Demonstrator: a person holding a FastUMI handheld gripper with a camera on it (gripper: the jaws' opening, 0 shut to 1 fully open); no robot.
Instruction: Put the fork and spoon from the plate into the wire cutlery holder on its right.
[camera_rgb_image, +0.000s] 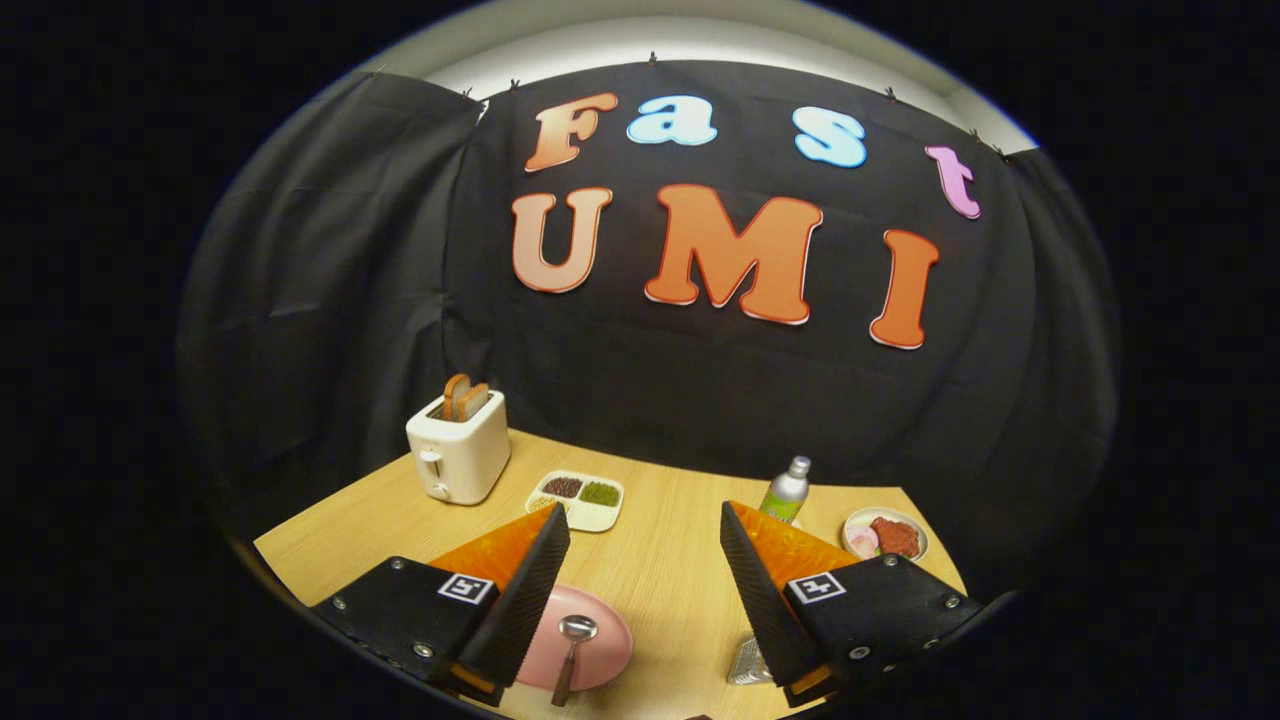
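A pink plate (600, 645) lies on the wooden table just inside my left finger, partly hidden by it. A spoon (572, 640) rests on the plate with its bowl toward the wall and its handle toward me. The wire cutlery holder (748, 664) peeks out low beside my right finger, mostly hidden behind it. My gripper (645, 530) hangs above the table with its fingers wide apart and nothing between them. I cannot make out a fork.
A white toaster (460, 455) with bread slices stands at the back left. A divided tray (580, 498) of beans sits ahead of the left finger. A small bottle (786, 490) and a bowl of food (885, 535) stand beyond the right finger.
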